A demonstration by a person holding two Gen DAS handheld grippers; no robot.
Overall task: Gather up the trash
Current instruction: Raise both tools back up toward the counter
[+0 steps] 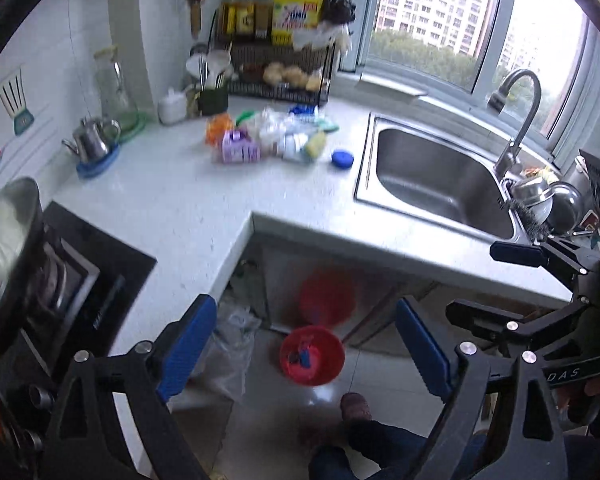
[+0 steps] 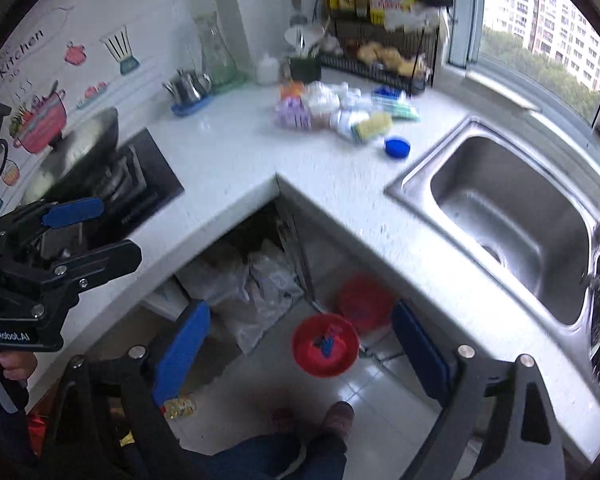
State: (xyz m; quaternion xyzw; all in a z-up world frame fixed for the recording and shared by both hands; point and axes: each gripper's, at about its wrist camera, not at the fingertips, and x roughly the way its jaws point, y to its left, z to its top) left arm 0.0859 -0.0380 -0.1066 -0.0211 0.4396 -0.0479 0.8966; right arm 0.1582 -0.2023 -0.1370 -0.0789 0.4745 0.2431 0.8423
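A heap of trash (image 1: 272, 136) (image 2: 332, 108) lies at the back of the white counter: a purple box (image 1: 240, 148) (image 2: 294, 114), an orange wrapper, crumpled white plastic and a yellow packet. A blue lid (image 1: 343, 158) (image 2: 397, 147) lies beside it. On the floor below the counter corner stands a small red bin (image 1: 312, 354) (image 2: 326, 344) with a few bits inside. My left gripper (image 1: 304, 308) (image 2: 104, 232) is open and empty, high above the bin. My right gripper (image 2: 300, 310) (image 1: 484, 280) hangs beside it, also open and empty.
A steel sink (image 1: 440, 176) (image 2: 512, 216) with a faucet (image 1: 520, 120) fills the right. A stove (image 1: 80, 280) with a wok (image 1: 8, 232) sits left. A wire rack of bottles (image 1: 276, 40) and a kettle (image 1: 94, 142) stand behind. Plastic bags (image 2: 260, 288) and a red tub (image 2: 364, 300) sit under the counter; a person's foot (image 1: 356, 406) is near.
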